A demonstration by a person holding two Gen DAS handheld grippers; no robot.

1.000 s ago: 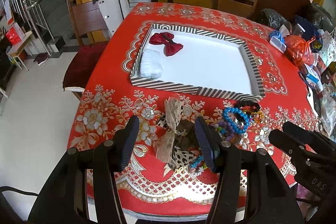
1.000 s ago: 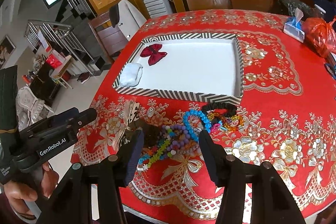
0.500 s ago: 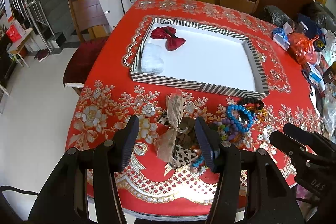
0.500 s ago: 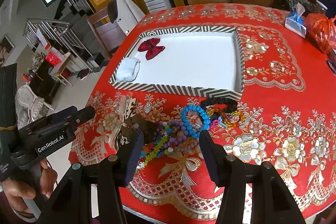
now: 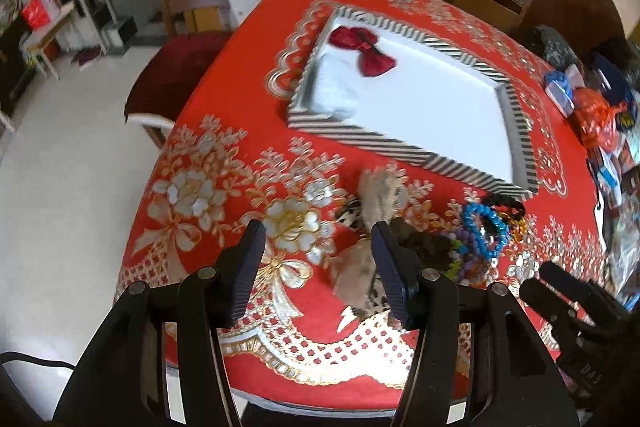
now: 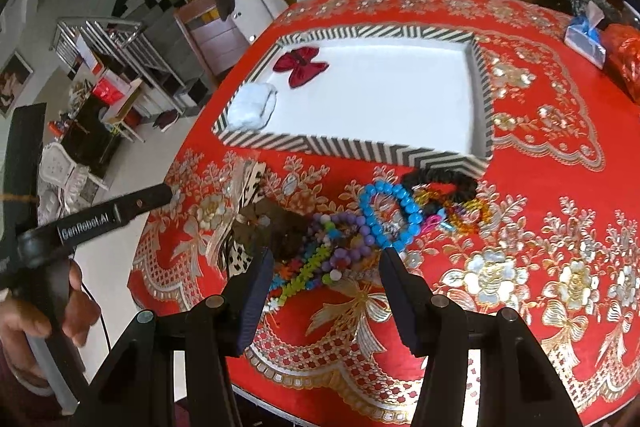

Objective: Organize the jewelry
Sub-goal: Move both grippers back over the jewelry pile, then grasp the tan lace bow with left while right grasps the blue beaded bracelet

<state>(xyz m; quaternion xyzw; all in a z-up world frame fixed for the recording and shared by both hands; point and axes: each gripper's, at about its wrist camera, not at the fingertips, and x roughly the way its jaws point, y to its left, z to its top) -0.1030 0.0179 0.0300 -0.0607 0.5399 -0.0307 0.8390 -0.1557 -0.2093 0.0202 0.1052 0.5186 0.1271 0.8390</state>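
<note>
Both grippers, left (image 5: 318, 261) and right (image 6: 326, 277), jaws spread, empty, hover over pile (image 6: 352, 227) beside tray (image 6: 352, 147); 2 items already sorted inside, likely next pick.

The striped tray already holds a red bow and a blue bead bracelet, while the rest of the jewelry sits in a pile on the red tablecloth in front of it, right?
Not quite. Beside the red bow, the striped tray holds a white fluffy piece, not the blue bead bracelet. The right wrist view shows that bracelet in the pile on the red tablecloth in front of the tray.
</note>
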